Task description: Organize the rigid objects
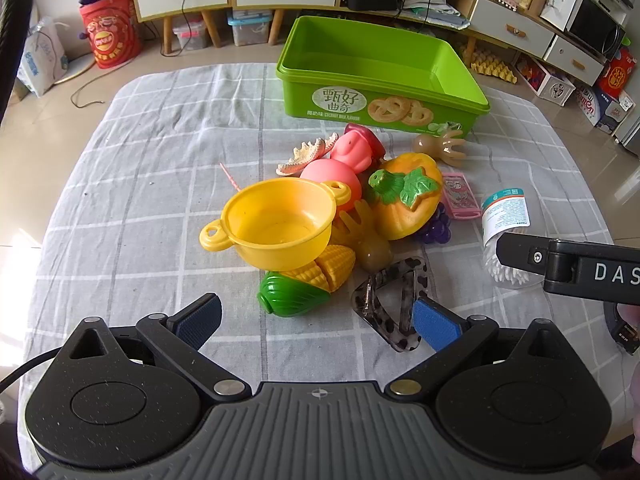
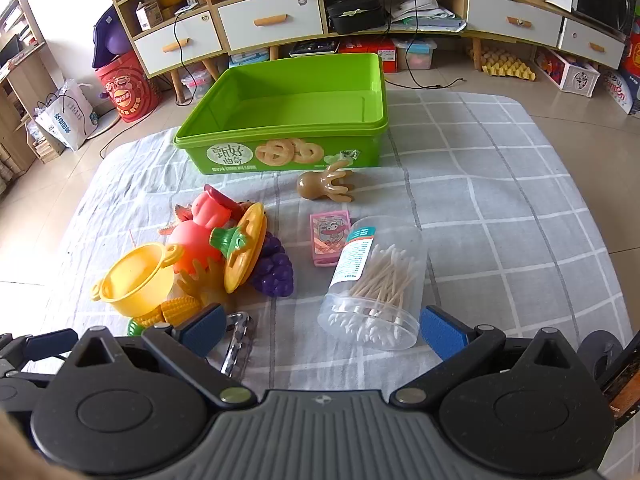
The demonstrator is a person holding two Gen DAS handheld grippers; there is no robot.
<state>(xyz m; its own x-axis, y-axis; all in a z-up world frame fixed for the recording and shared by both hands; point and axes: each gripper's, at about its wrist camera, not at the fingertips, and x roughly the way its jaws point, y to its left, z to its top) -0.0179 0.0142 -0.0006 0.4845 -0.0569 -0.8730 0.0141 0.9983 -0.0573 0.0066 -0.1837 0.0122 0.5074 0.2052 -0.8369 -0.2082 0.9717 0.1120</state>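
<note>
Your right tongs [image 2: 320, 330] stand wide apart and hold nothing, with the clear cotton-swab jar [image 2: 374, 284] lying on its side just ahead, between the blue pads; your left tongs [image 1: 316, 318] are likewise spread and empty, hovering above the toy corn [image 1: 308, 280] and the spotted hair claw [image 1: 394, 304]. The green biscuit box [image 2: 288, 120] sits empty at the far side of the counter [image 2: 500, 200], so I judge nothing is sorted yet and the jar is the likely first pick; come down square across its round wall, near the middle of its length, since smooth clear plastic on a curve will squirm out of a skewed pinch; close gently, the wall looks thin.

The heap beside it is hard glossy plastic; the yellow pot [image 1: 276, 224] is a hollow bowl with ring handles, the pumpkin half [image 1: 408, 196] is ribbed and domed, the purple grapes [image 2: 274, 270] are knobbly, the pink card box [image 2: 330, 236] flat and square-edged; the brown octopus [image 2: 326, 182] near the box looks rubbery; the checked cloth under all is soft and wrinkled, so lift, do not drag.
</note>
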